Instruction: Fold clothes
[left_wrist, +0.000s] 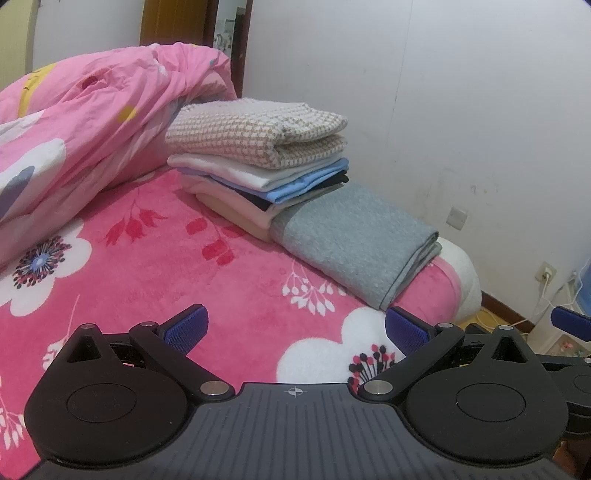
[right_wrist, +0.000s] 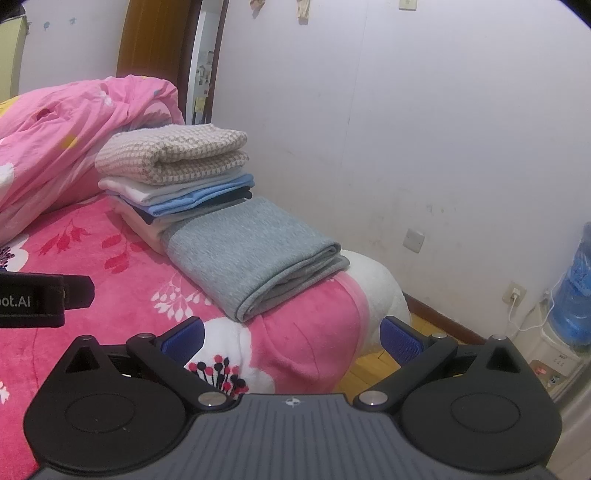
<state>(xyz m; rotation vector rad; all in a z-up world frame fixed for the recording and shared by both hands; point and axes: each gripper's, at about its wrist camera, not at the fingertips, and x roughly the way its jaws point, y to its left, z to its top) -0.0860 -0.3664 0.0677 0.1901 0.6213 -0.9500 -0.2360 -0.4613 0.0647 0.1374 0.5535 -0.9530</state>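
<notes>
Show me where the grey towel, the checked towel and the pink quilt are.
grey towel (left_wrist: 351, 236), left wrist view, middle of its top face.
checked towel (right_wrist: 166, 155), right wrist view, top fold.
pink quilt (left_wrist: 96, 122), left wrist view, crumpled middle.

Left claw (left_wrist: 296, 329) and right claw (right_wrist: 293, 334) — both wide apart, empty, side by side

Folded towel (left_wrist: 354, 243) on bed (left_wrist: 207, 280) at 1 o'clock, touching clothes stack (left_wrist: 258, 162) behind it at 12; quilt (left_wrist: 92, 129) at 10.
</notes>
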